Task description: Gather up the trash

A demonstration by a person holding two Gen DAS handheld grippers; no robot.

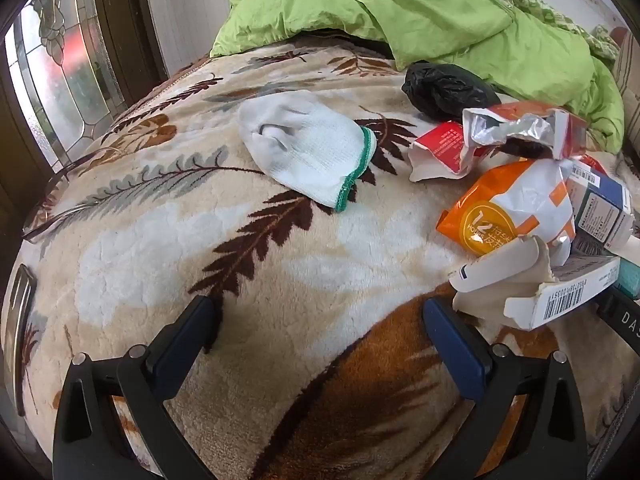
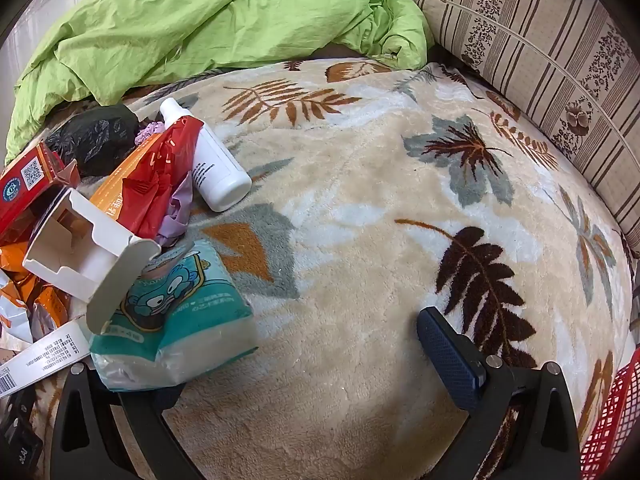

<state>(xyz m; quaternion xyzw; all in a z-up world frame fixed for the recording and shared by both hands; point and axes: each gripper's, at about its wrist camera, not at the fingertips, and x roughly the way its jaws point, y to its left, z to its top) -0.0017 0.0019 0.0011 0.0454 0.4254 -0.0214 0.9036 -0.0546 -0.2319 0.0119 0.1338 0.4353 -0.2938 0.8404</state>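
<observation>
A heap of trash lies on the leaf-patterned blanket (image 1: pixel 280 264): a black plastic bag (image 1: pixel 448 88), a torn red box (image 1: pixel 440 152), a foil wrapper (image 1: pixel 508 128), an orange-and-white pouch (image 1: pixel 508 212) and a torn white carton (image 1: pixel 540 300). My left gripper (image 1: pixel 320 328) is open over bare blanket, left of the heap. The right wrist view shows the same heap at the left, with a white bottle (image 2: pixel 212 164), a red plastic bag (image 2: pixel 160 176), an open white carton (image 2: pixel 80 248) and a teal tissue pack (image 2: pixel 172 312). My right gripper (image 2: pixel 304 364) is open; the tissue pack hides its left finger.
A white knitted glove with green trim (image 1: pixel 308 152) lies mid-blanket. A green quilt (image 2: pixel 200 28) is bunched at the far side, with a striped cushion (image 2: pixel 540 60) at the right. A red mesh basket (image 2: pixel 612 420) shows at the lower right. Eyeglasses (image 1: pixel 56 212) lie near the blanket's left edge.
</observation>
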